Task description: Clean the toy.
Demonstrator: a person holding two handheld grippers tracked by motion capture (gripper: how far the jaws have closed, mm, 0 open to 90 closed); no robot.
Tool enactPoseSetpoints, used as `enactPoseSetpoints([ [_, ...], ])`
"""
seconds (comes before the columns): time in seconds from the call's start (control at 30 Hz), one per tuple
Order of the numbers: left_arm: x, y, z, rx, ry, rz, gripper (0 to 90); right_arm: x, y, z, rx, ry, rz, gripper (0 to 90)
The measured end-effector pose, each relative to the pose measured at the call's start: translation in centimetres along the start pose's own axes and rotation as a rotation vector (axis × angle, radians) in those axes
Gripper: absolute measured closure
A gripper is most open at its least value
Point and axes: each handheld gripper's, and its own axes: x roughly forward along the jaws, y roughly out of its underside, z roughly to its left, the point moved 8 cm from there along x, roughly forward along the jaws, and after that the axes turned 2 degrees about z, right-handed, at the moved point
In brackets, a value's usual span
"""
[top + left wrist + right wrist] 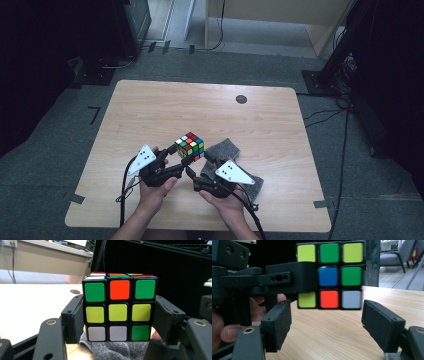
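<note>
A scrambled Rubik's cube point(190, 145) is held just above the wooden table point(210, 110), near its front edge. My left gripper point(179, 159) is shut on it, and in the left gripper view the two pads point(75, 320) press the cube point(118, 308) on its left and right sides. My right gripper point(193, 172) sits just right of it, under the cube's near side. Seen in the right gripper view, its jaws point(325, 313) stand open with nothing between them. There the cube point(330, 277) hangs above and beyond them, with a left gripper jaw point(287, 277) across its side.
A grey cloth point(222, 150) lies on the table under and right of the cube, also seen below the cube point(112, 350). A small dark round mark point(241, 99) sits far back on the table. Dark stands and cables line the floor around it.
</note>
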Motion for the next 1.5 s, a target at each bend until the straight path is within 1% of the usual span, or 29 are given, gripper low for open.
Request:
enactPoseSetpoints([
  [0.1, 0.1, 0.2, -0.5, -0.002, 0.016, 0.01, 34.4, 0.2, 0.3, -0.1, -0.011, 0.01, 0.006, 24.6],
  [0.13, 0.2, 0.3, -0.6, 0.0, 0.021, 0.017, 34.4, 0.2, 0.4, -0.2, -0.014, 0.02, 0.011, 24.7],
  [0.2, 0.3, 0.6, -1.0, -0.015, 0.04, 0.026, 34.4, 0.1, 0.4, -0.3, -0.028, 0.032, -0.005, 25.9],
  [0.3, 0.4, 0.9, -1.5, -0.028, 0.062, 0.039, 34.3, -0.3, 0.2, -0.3, -0.07, 0.058, -0.033, 28.4],
  [0.43, 0.6, 0.9, -1.6, -0.047, 0.061, 0.042, 34.2, -0.5, 0.2, -0.6, -0.088, 0.075, -0.054, 32.8],
  [0.47, 0.7, 1.0, -1.5, -0.05, 0.067, 0.044, 34.1, -0.6, 0.2, -0.6, -0.094, 0.087, -0.053, 34.4],
  [0.53, 0.8, 1.2, -1.4, -0.059, 0.079, 0.052, 34.0, -0.7, 0.4, -0.7, -0.102, 0.097, -0.046, 34.6],
  [0.57, 0.9, 1.3, -1.4, -0.067, 0.088, 0.054, 33.8, -0.7, 0.4, -0.8, -0.108, 0.105, -0.034, 34.6],
  [0.63, 1.0, 1.4, -1.3, -0.098, 0.116, 0.063, 33.4, -0.8, 0.5, -1.0, -0.122, 0.116, -0.021, 34.8],
  [0.67, 1.0, 1.3, -1.3, -0.101, 0.12, 0.066, 32.9, -0.9, 0.5, -1.0, -0.125, 0.116, -0.018, 34.8],
  [0.7, 0.9, 1.3, -1.3, -0.108, 0.125, 0.061, 31.8, -0.9, 0.5, -1.1, -0.126, 0.113, -0.014, 34.8],
  [0.73, 0.8, 1.0, -1.3, -0.12, 0.134, 0.045, 29.7, -1.0, 0.6, -1.1, -0.128, 0.113, -0.01, 34.8],
  [0.8, 0.4, 0.3, -1.1, -0.126, 0.141, 0.02, 24.8, -1.1, 0.8, -1.6, -0.139, 0.126, 0.01, 34.8],
  [0.87, 0.0, -0.2, -0.7, -0.111, 0.133, 0.0, 21.2, -1.2, 1.2, -2.2, -0.117, 0.138, 0.029, 34.8],
  [0.9, -0.2, -0.4, -0.4, -0.104, 0.123, -0.009, 19.9, -1.3, 1.2, -2.5, -0.109, 0.143, 0.034, 34.8],
  [0.93, -0.4, -0.5, 0.0, -0.086, 0.108, -0.011, 18.1, -1.5, 1.2, -2.9, -0.099, 0.149, 0.042, 34.8],
  [0.97, -0.5, -0.5, 0.3, -0.077, 0.1, -0.009, 17.4, -1.7, 1.0, -3.3, -0.096, 0.151, 0.047, 34.8],
  [1.0, -0.6, -0.4, 0.6, -0.07, 0.093, -0.004, 17.4, -2.0, 0.8, -3.6, -0.106, 0.15, 0.052, 34.8],
  [1.03, -0.7, -0.4, 0.8, -0.072, 0.09, 0.001, 17.4, -2.3, 0.5, -3.8, -0.115, 0.154, 0.065, 34.8],
  [1.1, -0.8, -0.3, 1.0, -0.07, 0.094, 0.004, 17.0, -2.8, 0.0, -4.3, -0.141, 0.161, 0.089, 34.8],
  [1.13, -0.8, -0.3, 0.9, -0.056, 0.094, 0.009, 16.9, -3.1, -0.3, -4.5, -0.135, 0.164, 0.096, 34.8],
  [1.17, -0.7, -0.2, 0.8, -0.044, 0.094, 0.014, 16.6, -3.5, -0.6, -4.7, -0.117, 0.161, 0.097, 34.7],
  [1.27, -0.4, 0.3, 0.6, 0.009, 0.089, 0.039, 16.0, -4.1, -1.1, -5.0, -0.078, 0.163, 0.094, 34.7],
  [1.3, -0.2, 0.7, 0.4, 0.032, 0.094, 0.057, 16.1, -4.3, -1.2, -5.0, -0.067, 0.164, 0.092, 34.7],
  [1.33, -0.1, 0.8, 0.2, 0.042, 0.097, 0.063, 16.1, -4.5, -1.3, -5.1, -0.039, 0.165, 0.091, 34.7],
  [1.4, 0.2, 1.4, -0.1, 0.094, 0.091, 0.092, 16.2, -4.8, -1.4, -5.3, -0.001, 0.169, 0.094, 34.7],
  [1.43, 0.3, 1.7, -0.2, 0.125, 0.08, 0.105, 16.2, -4.9, -1.5, -5.3, 0.01, 0.171, 0.097, 34.7],
  [1.47, 0.4, 1.9, -0.3, 0.146, 0.074, 0.114, 16.2, -5.1, -1.6, -5.3, 0.023, 0.169, 0.099, 34.7],
  [1.5, 0.5, 2.1, -0.4, 0.19, 0.059, 0.128, 16.2, -5.2, -1.7, -5.2, 0.035, 0.165, 0.101, 34.7],
])
